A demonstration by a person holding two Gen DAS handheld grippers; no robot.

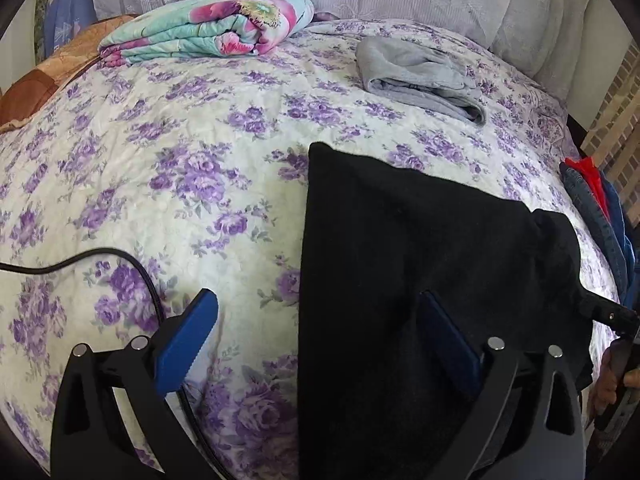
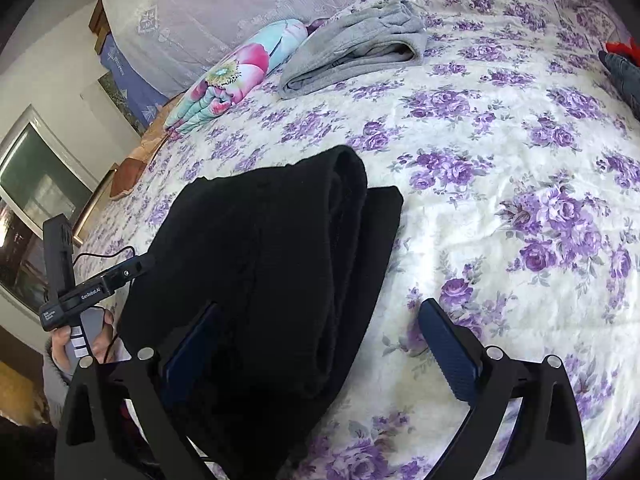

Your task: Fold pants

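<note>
Black pants (image 1: 420, 264) lie folded in layers on the floral bedspread (image 1: 180, 168); they also show in the right wrist view (image 2: 280, 248), with a rolled fold on top. My left gripper (image 1: 320, 332) is open, its right finger over the pants' near edge and its left finger over bare bedspread. My right gripper (image 2: 320, 344) is open, straddling the pants' right edge, with its left finger over the cloth. Neither holds anything. The left gripper's body (image 2: 92, 284) shows at the left of the right wrist view.
Folded grey pants (image 1: 420, 76) lie farther back on the bed. A folded flowered blanket (image 1: 216, 28) sits at the back left. Denim and red clothes (image 1: 600, 208) hang at the right edge. A black cable (image 1: 120, 264) crosses the bedspread at the left.
</note>
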